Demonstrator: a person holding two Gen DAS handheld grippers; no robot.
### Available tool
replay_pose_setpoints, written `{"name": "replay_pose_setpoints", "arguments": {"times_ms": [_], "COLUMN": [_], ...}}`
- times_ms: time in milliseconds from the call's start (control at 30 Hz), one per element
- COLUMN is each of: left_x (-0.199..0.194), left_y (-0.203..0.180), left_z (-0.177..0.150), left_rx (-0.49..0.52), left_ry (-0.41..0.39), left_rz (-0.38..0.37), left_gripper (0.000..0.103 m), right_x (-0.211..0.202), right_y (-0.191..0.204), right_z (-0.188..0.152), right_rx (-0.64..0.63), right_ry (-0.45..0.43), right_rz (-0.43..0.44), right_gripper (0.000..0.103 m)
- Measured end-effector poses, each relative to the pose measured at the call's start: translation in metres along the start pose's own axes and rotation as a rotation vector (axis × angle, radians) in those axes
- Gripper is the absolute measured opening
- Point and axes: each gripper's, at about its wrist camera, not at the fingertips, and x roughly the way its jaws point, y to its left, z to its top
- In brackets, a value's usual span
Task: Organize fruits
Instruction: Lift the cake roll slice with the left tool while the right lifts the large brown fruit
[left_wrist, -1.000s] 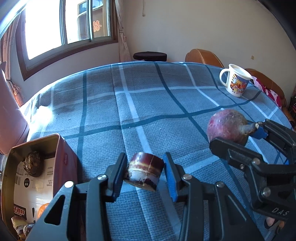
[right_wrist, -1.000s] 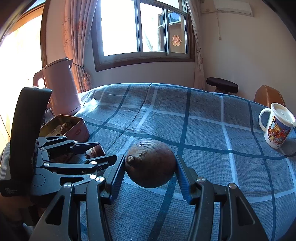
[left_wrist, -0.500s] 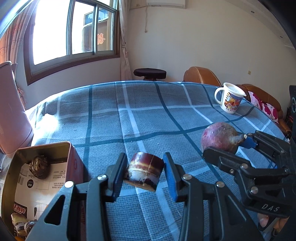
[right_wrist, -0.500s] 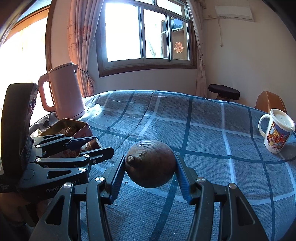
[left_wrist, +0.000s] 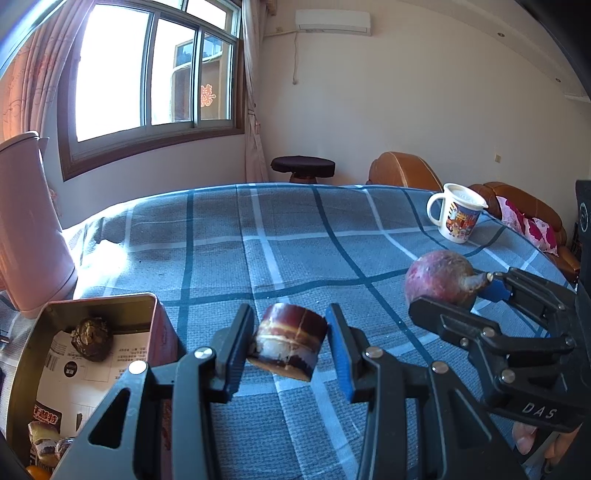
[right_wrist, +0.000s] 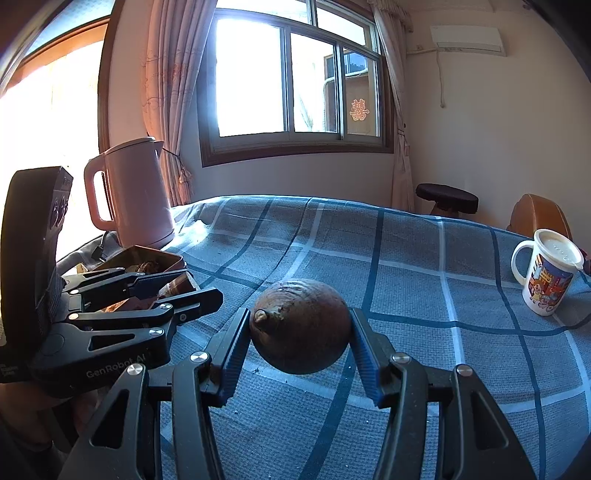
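Observation:
My left gripper (left_wrist: 290, 341) is shut on a short brown-and-white striped cut piece (left_wrist: 288, 341), held above the blue checked tablecloth (left_wrist: 258, 240). Left of it sits an open metal tin (left_wrist: 99, 306) holding a dark wrinkled fruit (left_wrist: 90, 338) and wrapped items. My right gripper (right_wrist: 299, 332) is shut on a round reddish-brown fruit (right_wrist: 301, 326) with a small nub, also lifted off the cloth. In the left wrist view the right gripper (left_wrist: 448, 290) and its fruit (left_wrist: 437, 277) hang at the right. The right wrist view shows the left gripper (right_wrist: 177, 290) beside the tin (right_wrist: 173, 260).
A pink kettle (right_wrist: 136, 192) stands at the table's far left behind the tin. A white picture mug (left_wrist: 458, 214) with a lid stands at the far right. Behind the table are a dark stool (left_wrist: 303, 164) and brown seats (left_wrist: 402, 171).
Both views have tilted upward, showing more wall and window. The left gripper has shifted a little with its striped piece. Both grips are unchanged.

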Motion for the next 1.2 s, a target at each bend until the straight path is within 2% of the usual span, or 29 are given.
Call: {"name": "replay_pose_setpoints", "arguments": {"times_ms": [467,1200], "left_x": [-0.016,-0.031], "left_y": [-0.002,-0.005], "left_z": [-0.002,-0.006], "left_rx": [0.007,0.014], "left_ry": [-0.074,-0.138], "left_rz": [0.019,0.028], "left_gripper": [0.042,0.042], "right_x": [-0.010,-0.023], "right_y": [0.002,0.004], "right_z": [-0.001,-0.004], "right_rx": [-0.013,-0.024], "right_ry": [-0.059,-0.123], "right_rz": [0.000,-0.008], "right_gripper": [0.055,0.055]}}
